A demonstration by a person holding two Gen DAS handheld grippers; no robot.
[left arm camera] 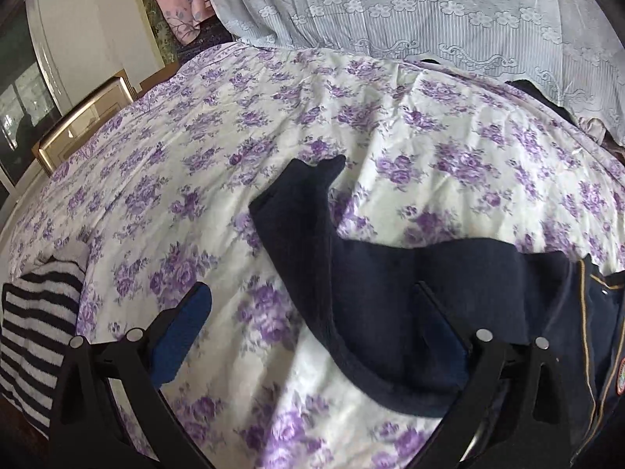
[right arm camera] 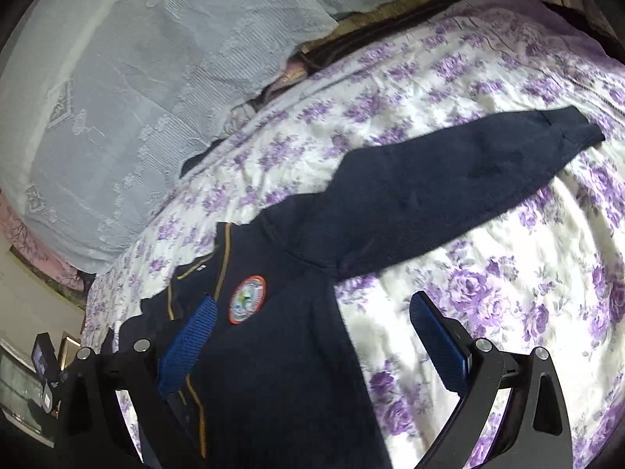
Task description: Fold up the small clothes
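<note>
A small navy sweater [right arm camera: 297, 351] is lying front-up on the bed [left arm camera: 195, 164], its round badge [right arm camera: 247, 299] facing the ceiling and both sleeves spread wide, which reads to me as a garment laid flat so the arms can be turned in first. The left gripper [left arm camera: 312, 312] is hovering with its jaws standing wide apart and holding nothing; its right-hand finger is sitting over the sleeve [left arm camera: 312, 219] that is running away toward 11 o'clock. The right gripper [right arm camera: 312, 324] is likewise gaping and empty, straddling the sweater's side edge, with the other sleeve [right arm camera: 461, 191] stretching off toward 2 o'clock. Around both cuffs the flowered sheet is lying bare, so there is plenty of room for swinging either sleeve inward. A striped garment [left arm camera: 35, 332] is resting at 8 o'clock of the left view, well apart, and lace-covered pillows [left arm camera: 429, 11] are bordering the far edge at 12 o'clock.
</note>
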